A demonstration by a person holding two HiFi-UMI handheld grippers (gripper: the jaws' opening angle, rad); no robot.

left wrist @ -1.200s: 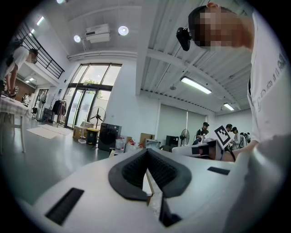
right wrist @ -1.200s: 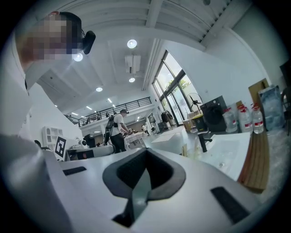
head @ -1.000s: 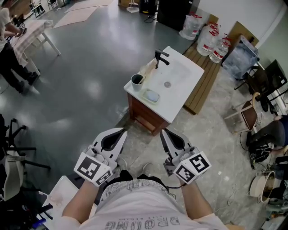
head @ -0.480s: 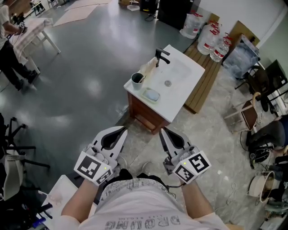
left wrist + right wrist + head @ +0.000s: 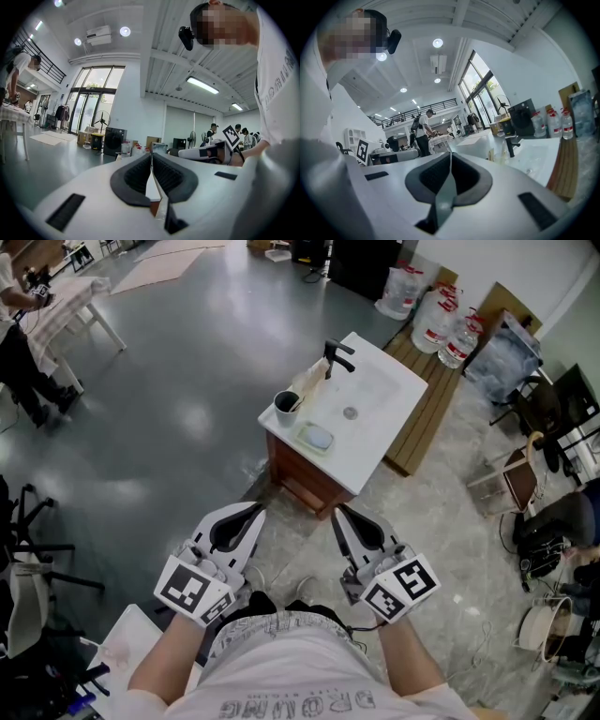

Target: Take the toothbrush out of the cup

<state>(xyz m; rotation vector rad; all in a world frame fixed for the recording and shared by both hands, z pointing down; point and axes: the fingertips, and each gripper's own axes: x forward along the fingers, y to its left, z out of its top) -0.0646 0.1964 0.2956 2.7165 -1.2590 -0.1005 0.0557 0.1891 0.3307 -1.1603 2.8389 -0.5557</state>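
A dark cup stands on the near left corner of a white sink cabinet, with a toothbrush leaning in it, too small to make out well. Both grippers are held low in front of the person, well short of the cabinet. My left gripper is shut with nothing between its pads. My right gripper also looks shut and empty; its jaws are just opening by a hair. The sink basin and black tap show in the right gripper view.
A black tap and a soap dish sit on the sink top. A wooden bench with water bottles lies behind it. Chairs and clutter fill the right. A person stands by a white table far left.
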